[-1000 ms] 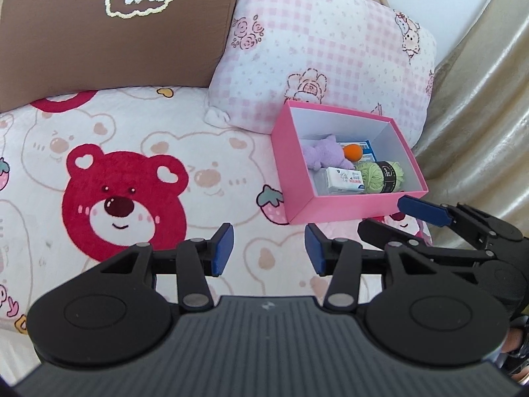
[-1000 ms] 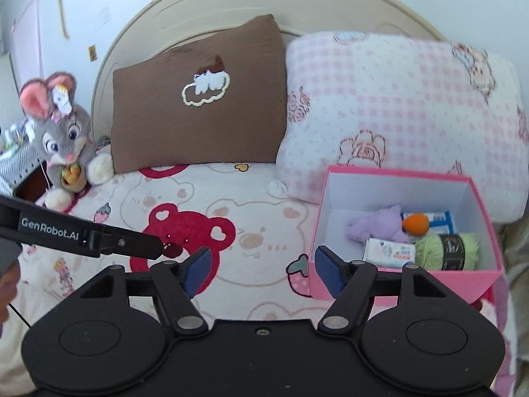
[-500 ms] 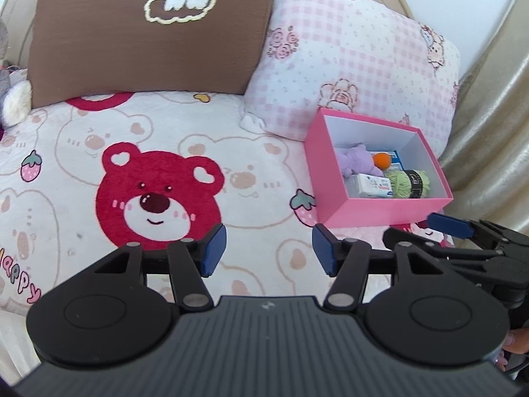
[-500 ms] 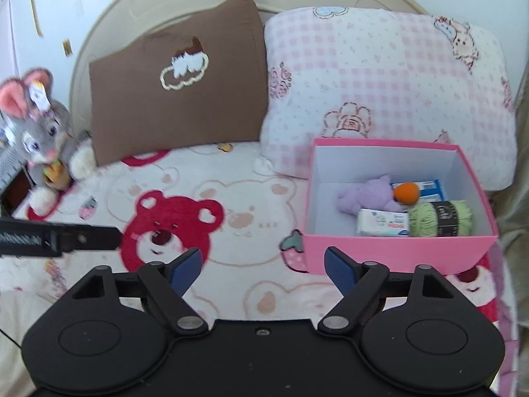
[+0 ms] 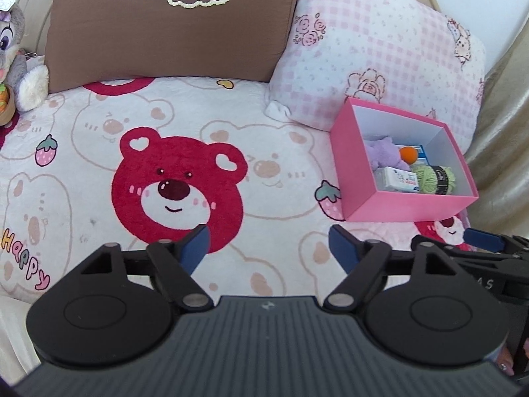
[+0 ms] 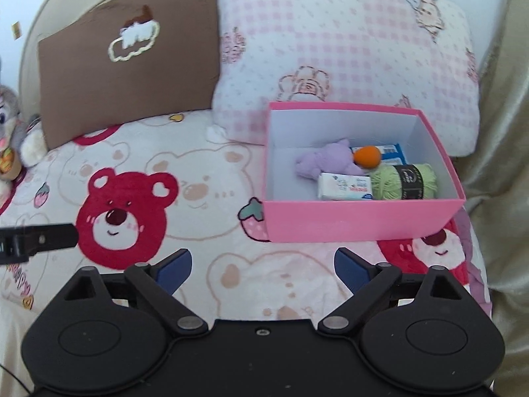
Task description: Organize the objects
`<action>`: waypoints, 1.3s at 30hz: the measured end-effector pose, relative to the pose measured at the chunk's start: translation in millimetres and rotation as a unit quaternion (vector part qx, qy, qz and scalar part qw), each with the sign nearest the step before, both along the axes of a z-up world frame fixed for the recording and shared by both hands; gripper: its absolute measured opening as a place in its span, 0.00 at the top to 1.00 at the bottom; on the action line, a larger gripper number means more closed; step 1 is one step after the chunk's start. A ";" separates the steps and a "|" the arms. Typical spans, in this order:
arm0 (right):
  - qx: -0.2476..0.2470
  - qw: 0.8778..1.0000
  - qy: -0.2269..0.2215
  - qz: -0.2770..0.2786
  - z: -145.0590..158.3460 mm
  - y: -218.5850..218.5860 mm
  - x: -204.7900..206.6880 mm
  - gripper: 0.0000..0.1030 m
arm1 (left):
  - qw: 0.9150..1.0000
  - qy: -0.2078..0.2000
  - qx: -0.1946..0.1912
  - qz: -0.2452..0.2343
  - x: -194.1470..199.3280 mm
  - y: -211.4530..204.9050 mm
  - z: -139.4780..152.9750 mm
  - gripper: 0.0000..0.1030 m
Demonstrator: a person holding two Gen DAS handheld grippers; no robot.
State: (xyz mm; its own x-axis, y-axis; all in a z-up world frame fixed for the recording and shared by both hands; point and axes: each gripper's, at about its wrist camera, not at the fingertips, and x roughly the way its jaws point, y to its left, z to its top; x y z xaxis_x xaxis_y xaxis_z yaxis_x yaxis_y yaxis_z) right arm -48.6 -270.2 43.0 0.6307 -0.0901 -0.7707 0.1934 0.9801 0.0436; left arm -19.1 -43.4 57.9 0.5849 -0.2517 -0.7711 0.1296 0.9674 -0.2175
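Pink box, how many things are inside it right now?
5 show in the pink box: purple plush, orange ball, blue-white packet at the back, white packet, green yarn in front. More may hide underneath.

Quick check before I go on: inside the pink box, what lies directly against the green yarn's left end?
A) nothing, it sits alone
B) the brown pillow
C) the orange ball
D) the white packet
D: in the right wrist view the white packet butts against the green yarn near the front wall of the pink box.
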 end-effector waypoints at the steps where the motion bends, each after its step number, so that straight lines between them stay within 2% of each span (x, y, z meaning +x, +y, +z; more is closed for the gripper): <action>1: 0.006 1.000 -0.001 -0.002 -0.1 -1.2 -0.3 0.08 | 1.000 0.003 0.004 0.000 1.3 -1.2 -1.8 0.16; 4: 0.034 0.999 0.001 0.006 0.2 -2.6 -1.0 0.08 | 1.000 0.011 0.020 -0.001 6.3 -3.3 -7.0 0.11; 10: 0.012 1.000 -0.003 0.010 4.5 2.5 -4.0 0.08 | 0.999 0.027 0.034 0.008 12.0 -3.8 -14.5 0.04; 15: -0.003 1.000 -0.005 0.007 4.9 3.7 -4.7 0.08 | 0.999 0.041 0.030 -0.007 12.7 -4.8 -18.2 0.04; 21: -0.012 1.000 -0.002 0.020 5.2 7.9 -3.9 0.08 | 0.998 0.041 0.049 -0.021 13.6 -9.0 -17.2 0.04; 30: -0.023 1.000 0.006 0.017 6.5 10.2 -4.0 0.08 | 0.996 0.058 0.061 -0.013 15.6 -7.2 -21.0 0.04; 34: -0.024 1.000 0.009 0.013 5.7 8.6 -3.2 0.08 | 0.995 0.066 0.076 -0.026 19.5 -11.6 -21.6 0.03; 39: -0.028 0.999 0.016 0.011 2.8 9.2 -2.3 0.08 | 0.994 0.074 0.073 -0.032 19.1 -13.2 -21.7 0.03</action>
State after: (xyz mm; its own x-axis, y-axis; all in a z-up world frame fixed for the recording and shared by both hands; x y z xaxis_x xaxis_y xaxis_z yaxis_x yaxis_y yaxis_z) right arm -50.9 -261.1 45.7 0.6089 -0.1202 -0.7841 0.1713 0.9851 -0.0180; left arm 0.0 -56.7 36.2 0.4487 -0.1645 -0.8784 0.1691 0.9808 -0.0973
